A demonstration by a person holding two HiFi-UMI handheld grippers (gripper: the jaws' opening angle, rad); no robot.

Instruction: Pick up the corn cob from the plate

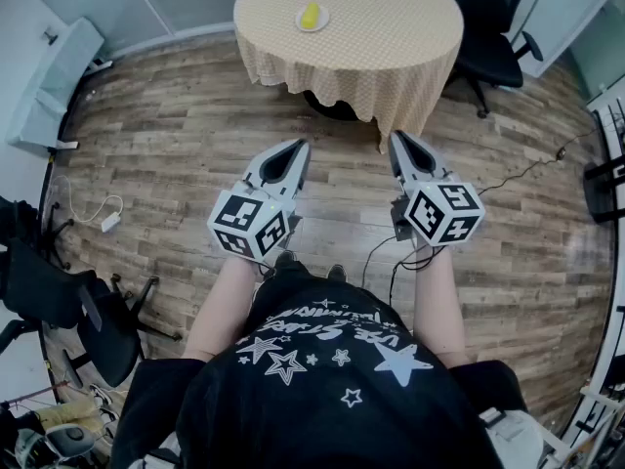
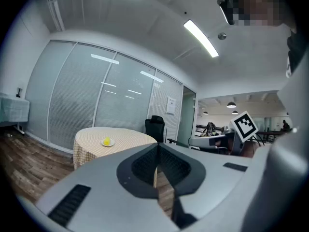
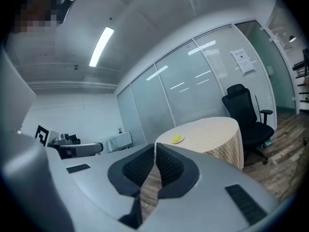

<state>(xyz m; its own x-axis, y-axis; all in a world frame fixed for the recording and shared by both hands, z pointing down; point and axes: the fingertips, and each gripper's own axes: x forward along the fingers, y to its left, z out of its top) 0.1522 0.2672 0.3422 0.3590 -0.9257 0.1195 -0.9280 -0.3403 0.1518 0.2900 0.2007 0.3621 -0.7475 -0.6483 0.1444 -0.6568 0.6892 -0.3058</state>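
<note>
A yellow corn cob [image 1: 310, 15] lies on a small white plate [image 1: 322, 22] on a round table with a checked cloth [image 1: 371, 27], far ahead of me. It also shows as the corn cob [image 2: 106, 141] in the left gripper view and the corn cob [image 3: 177, 138] in the right gripper view. My left gripper [image 1: 297, 146] and right gripper [image 1: 397, 139] are held side by side over the wooden floor, well short of the table. Both have their jaws together with nothing between them.
A black office chair [image 1: 493, 37] stands at the table's right. Another dark chair [image 1: 88, 320] and cables are at my lower left. A white cabinet [image 1: 54, 81] sits by the left wall. Wooden floor [image 1: 176, 135] lies between me and the table.
</note>
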